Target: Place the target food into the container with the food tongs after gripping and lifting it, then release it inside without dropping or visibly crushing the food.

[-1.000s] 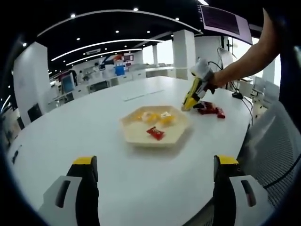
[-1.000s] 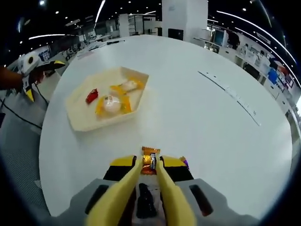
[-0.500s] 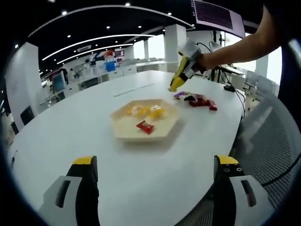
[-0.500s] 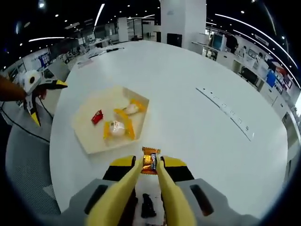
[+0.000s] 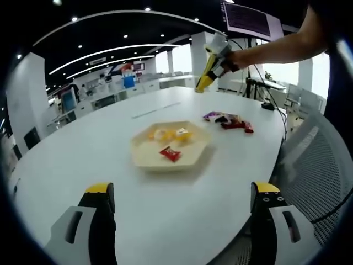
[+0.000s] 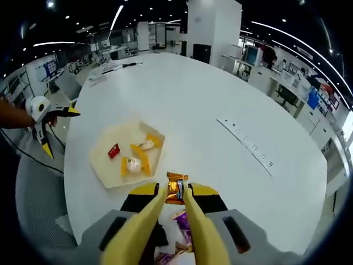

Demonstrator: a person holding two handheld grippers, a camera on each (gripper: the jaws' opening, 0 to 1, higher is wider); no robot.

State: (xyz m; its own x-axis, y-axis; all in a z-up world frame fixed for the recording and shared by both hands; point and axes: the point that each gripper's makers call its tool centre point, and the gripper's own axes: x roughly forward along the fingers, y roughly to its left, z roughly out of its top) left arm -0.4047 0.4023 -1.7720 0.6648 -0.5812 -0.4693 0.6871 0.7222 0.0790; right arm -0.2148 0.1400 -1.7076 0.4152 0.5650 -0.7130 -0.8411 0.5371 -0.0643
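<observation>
My right gripper (image 6: 176, 190) is shut on an orange-wrapped candy (image 6: 176, 186), held high above the white table (image 6: 182, 105). A pale hexagonal tray (image 6: 105, 163) lies below and to the left; it holds a red candy (image 6: 113, 149) and yellow-wrapped pieces (image 6: 135, 163). In the left gripper view the same tray (image 5: 149, 155) sits mid-table, with a pile of wrapped candies (image 5: 229, 120) to its right. The right gripper (image 5: 201, 85) hangs above, held by a person's arm. My left gripper (image 5: 183, 189) stands open over the near table edge, nothing between its jaws.
A mesh chair (image 5: 314, 165) stands at the table's right edge. A long flat strip (image 6: 245, 144) is set into the tabletop. Loose wrapped candies (image 6: 183, 225) lie below my right jaws. The left gripper (image 6: 62, 133) shows beyond the table's left edge.
My right gripper has risen well above the table with the orange candy still in it, leaving the pile. The left gripper has stayed open, its view shifting slightly.
</observation>
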